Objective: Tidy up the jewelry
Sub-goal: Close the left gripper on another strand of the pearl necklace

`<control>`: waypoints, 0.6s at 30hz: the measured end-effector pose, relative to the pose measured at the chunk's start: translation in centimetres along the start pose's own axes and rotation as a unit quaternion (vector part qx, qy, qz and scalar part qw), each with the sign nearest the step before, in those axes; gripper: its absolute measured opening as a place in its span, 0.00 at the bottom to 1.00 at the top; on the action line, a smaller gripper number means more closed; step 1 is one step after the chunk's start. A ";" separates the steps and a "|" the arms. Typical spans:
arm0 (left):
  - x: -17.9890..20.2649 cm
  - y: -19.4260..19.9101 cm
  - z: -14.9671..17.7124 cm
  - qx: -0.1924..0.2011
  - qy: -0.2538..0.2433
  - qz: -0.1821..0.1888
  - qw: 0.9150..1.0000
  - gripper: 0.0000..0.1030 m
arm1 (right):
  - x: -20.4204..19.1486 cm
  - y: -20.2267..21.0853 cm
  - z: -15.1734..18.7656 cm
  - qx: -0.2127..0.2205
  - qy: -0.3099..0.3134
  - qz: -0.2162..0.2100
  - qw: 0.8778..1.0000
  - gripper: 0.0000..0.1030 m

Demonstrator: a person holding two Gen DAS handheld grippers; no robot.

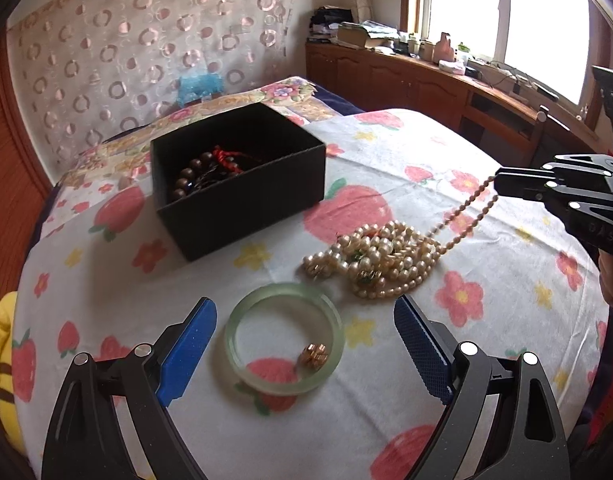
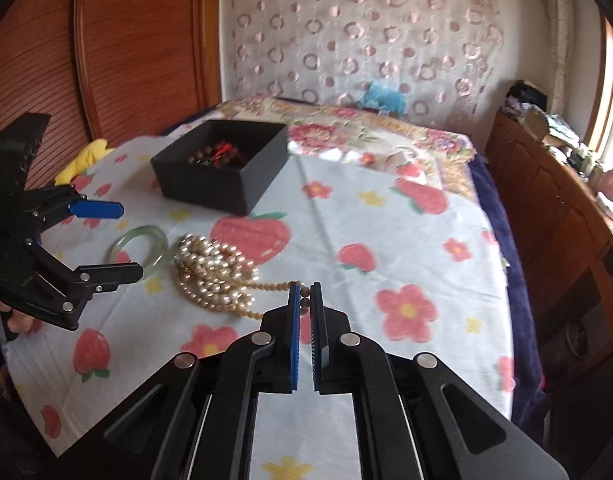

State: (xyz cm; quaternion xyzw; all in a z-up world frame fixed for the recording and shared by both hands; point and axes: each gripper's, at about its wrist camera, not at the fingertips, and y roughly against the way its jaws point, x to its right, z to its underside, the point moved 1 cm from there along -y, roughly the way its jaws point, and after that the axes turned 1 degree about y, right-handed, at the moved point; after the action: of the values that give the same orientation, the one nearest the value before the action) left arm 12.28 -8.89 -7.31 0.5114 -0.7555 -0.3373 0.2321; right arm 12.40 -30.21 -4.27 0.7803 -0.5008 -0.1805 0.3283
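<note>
A pale green jade bangle (image 1: pixel 284 338) lies on the bed sheet with a small gold ring (image 1: pixel 314 355) inside it. My left gripper (image 1: pixel 305 316) is open, its blue fingers either side of the bangle; it also shows in the right wrist view (image 2: pixel 126 240). A heap of pearl necklaces (image 1: pixel 380 260) lies just beyond. My right gripper (image 2: pixel 305 289) is shut on a thin bead strand (image 2: pixel 272 287) pulled out from the pearl heap (image 2: pixel 214 270). A black box (image 1: pixel 238 176) holds brown beads and a red cord.
The fruit-and-flower sheet (image 1: pixel 446 152) covers the bed. A yellow cloth (image 2: pixel 86 158) lies at its left edge. A wooden cabinet (image 1: pixel 426 80) with clutter runs under the window on the right. A curtain hangs behind the bed.
</note>
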 end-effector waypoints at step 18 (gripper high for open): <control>0.1 -4.1 -3.5 -0.047 -0.008 0.017 0.999 0.34 | 0.2 -0.5 2.2 -0.003 -0.013 -0.020 1.000 0.05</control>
State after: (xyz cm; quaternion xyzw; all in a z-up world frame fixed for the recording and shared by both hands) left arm 17.19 -10.92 -8.07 0.4849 -0.7491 -0.3722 0.2555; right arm 11.52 -30.98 -6.21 0.7868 -0.4886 -0.1985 0.3208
